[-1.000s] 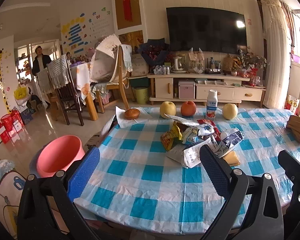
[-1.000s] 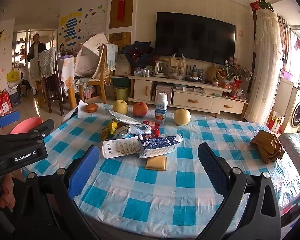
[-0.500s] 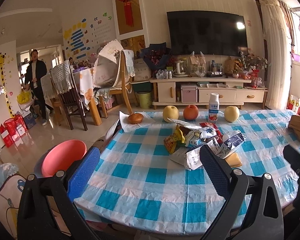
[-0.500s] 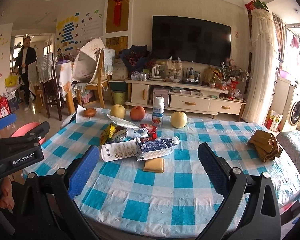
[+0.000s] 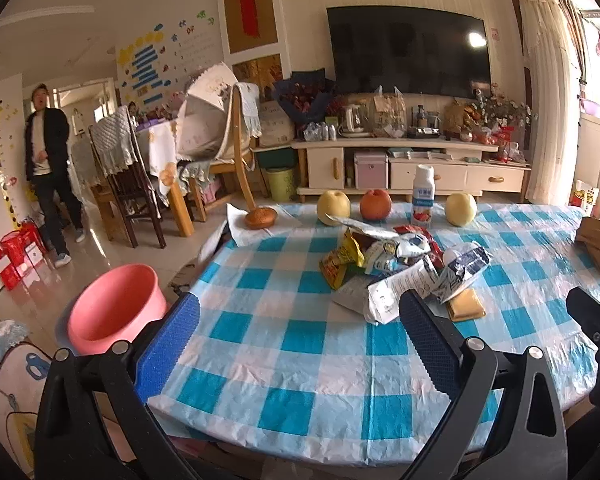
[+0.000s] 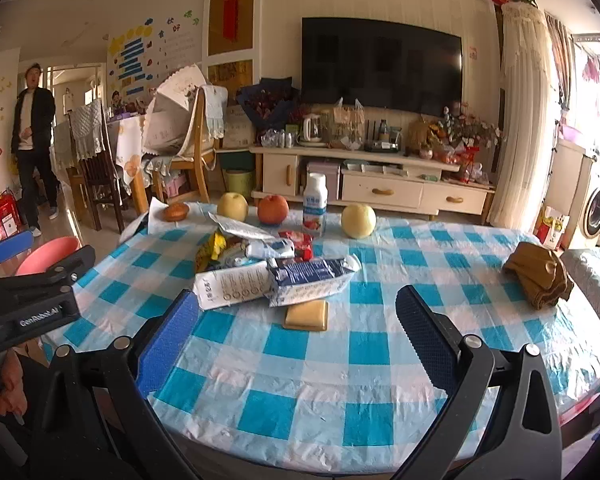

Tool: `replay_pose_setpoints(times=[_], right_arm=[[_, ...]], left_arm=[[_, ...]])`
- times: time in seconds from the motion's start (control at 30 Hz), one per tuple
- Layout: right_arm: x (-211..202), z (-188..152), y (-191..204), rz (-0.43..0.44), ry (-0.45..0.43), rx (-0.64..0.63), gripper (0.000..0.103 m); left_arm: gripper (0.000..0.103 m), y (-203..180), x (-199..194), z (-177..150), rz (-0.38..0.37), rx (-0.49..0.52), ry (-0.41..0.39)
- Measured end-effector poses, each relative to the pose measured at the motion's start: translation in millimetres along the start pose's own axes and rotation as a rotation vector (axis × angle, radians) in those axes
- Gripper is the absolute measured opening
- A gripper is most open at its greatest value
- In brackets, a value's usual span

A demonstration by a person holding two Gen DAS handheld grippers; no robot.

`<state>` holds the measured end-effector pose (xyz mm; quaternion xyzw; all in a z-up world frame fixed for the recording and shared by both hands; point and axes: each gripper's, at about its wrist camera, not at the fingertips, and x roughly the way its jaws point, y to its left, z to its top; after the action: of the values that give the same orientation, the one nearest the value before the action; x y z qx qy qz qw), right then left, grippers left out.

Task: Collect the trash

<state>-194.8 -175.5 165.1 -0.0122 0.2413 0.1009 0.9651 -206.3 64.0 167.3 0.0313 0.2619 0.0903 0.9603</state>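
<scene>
A heap of crumpled wrappers and flattened cartons (image 6: 268, 264) lies near the middle of the round bench (image 6: 372, 352), which wears a blue-and-white checked plastic cloth. In the heap, a white flattened milk carton with printed text (image 6: 232, 286) lies beside a dark blue and white crushed carton (image 6: 308, 280); behind them sit a yellow snack bag (image 6: 212, 248), a silvery foil wrapper (image 6: 240, 226) and a small red packet (image 6: 300, 240). A flat tan rectangular biscuit-like piece (image 6: 306, 315) lies just in front of the blue carton, touching its edge.

Along the far side of the bench stand two pale yellow pears (image 6: 233, 206) (image 6: 358, 221), a red-orange apple (image 6: 273, 209) and a white plastic drink bottle with a blue and red label (image 6: 314, 204), upright between the apple and the right-hand pear. A brown bun (image 6: 176, 211) rests on white paper at the far left edge. A folded brown cloth (image 6: 538, 274) lies well apart on the right.

The left gripper (image 5: 298, 330) hangs over the near edge of the bench with its jaws spread wide and nothing between them; the heap is just beyond its right finger. The right gripper (image 6: 296, 326) hangs likewise, jaws wide apart and empty, facing the heap. A round pink plastic basin (image 5: 116, 308) sits low beside the bench on the left. A man in a dark jacket (image 5: 46, 160) stands in the background by the dining chairs.
</scene>
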Motion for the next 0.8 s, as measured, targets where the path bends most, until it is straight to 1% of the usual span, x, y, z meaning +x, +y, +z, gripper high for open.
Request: replay_pose_setpoints(times=[0.1,0.3,0.4,0.53,0.63,0.73,0.8], right_arm=[[10.1,-6.8,-8.2,-0.005,0.02,0.013,0.1],[30.1,-15.9,-27.7,0.011,0.067,0.061,0.1],[43.2,-21.0,-40.1,0.036,0.113,0.109,0.1],[62.2,-28.7,-55.5,0.053,0.181,0.17,0.1],[73.5,-32.6,-61.8,0.058,0.211,0.186,0.1],[85.5,-35.7,-66.4,0.092,0.24,0.216,0.1],[96.8,-37.5,-67.0,0.114,0.265,0.228,0.099]], left_arm=[[0.098,-2.2,7.5,-5.0,-0.024,-0.001,-0.005],[0.098,-9.7,28.1,-19.7,-0.116,0.016,-0.009],[0.098,-18.2,39.4,-25.3,-0.173,0.065,-0.005],[0.098,-32.7,52.7,-30.2,-0.217,0.143,0.008],[0.098,-44.0,67.6,-34.0,-0.243,0.184,0.039],[0.098,-55.1,83.0,-36.3,-0.27,0.222,0.075],[0.098,-63.2,92.6,-36.8,-0.287,0.268,0.086]])
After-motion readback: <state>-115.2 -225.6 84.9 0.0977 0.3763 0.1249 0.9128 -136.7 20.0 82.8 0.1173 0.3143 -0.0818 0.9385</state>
